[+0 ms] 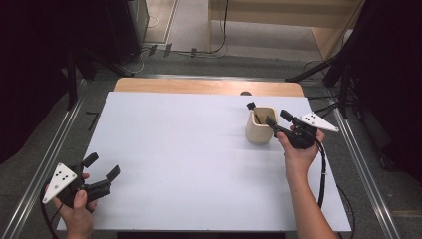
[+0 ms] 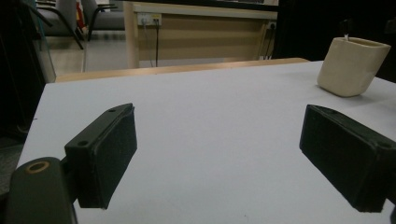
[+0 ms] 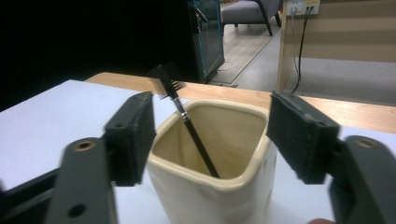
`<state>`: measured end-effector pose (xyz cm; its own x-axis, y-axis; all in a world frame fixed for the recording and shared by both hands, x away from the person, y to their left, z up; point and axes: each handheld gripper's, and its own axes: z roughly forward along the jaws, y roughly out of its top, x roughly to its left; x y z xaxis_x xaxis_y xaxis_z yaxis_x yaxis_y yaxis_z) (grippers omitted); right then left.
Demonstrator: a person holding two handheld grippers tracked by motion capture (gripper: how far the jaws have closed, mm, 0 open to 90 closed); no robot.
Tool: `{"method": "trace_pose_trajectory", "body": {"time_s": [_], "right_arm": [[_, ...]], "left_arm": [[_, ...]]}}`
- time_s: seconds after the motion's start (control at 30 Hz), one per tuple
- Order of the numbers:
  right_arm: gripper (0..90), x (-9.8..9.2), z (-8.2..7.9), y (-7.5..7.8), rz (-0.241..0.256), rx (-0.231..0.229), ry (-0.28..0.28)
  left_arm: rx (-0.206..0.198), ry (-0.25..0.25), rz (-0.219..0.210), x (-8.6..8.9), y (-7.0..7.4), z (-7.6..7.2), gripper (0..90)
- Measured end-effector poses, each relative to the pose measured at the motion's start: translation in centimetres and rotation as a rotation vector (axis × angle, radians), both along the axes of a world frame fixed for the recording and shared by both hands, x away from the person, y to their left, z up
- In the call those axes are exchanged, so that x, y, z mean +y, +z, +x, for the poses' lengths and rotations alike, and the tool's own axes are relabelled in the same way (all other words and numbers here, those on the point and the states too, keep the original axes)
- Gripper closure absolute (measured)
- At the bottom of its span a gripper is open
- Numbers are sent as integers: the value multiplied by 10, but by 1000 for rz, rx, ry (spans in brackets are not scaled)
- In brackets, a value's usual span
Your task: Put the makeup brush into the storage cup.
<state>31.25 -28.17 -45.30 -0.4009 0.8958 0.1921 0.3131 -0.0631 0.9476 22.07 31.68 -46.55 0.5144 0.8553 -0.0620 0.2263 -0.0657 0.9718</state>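
- Cream ceramic cup (image 1: 261, 127) at two o'clock holds a black brush (image 3: 187, 122); right gripper (image 1: 276, 122) straddles it, jaws apart, seemingly ready to clamp.
- Left gripper (image 1: 103, 174), seven o'clock, wide open, holding nothing.

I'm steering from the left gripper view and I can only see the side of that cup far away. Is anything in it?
Observer: Yes, a thin black brush stands in the cream cup, leaning on its rim.
Operator: Where's the other gripper?
Observer: The right gripper is at the cup, jaws open on either side of it.
Operator: Is it squeezing?
Observer: No, there are gaps on both sides.
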Motion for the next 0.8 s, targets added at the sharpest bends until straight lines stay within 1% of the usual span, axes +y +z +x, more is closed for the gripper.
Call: {"method": "trace_pose_trajectory", "body": {"time_s": [0.07,0.13,0.4,0.5,0.73,0.8], "right_arm": [[209,0,-4,-1,-4,6,-5],[167,0,-8,-3,-17,10,-12],[119,0,-28,-9,-29,-7,12],[62,-1,-33,-11,-28,-1,25],[2,-5,-45,-18,-22,9,24],[0,-7,-49,-20,-20,8,21]], "left_arm": [[0,0,0,0,0,0,114],[-1,-2,4,-1,0,0,114],[1,-5,9,-1,0,0,114],[0,-5,7,-2,0,0,114],[0,-6,8,-2,0,0,114],[-1,-7,9,-2,0,0,114]]}}
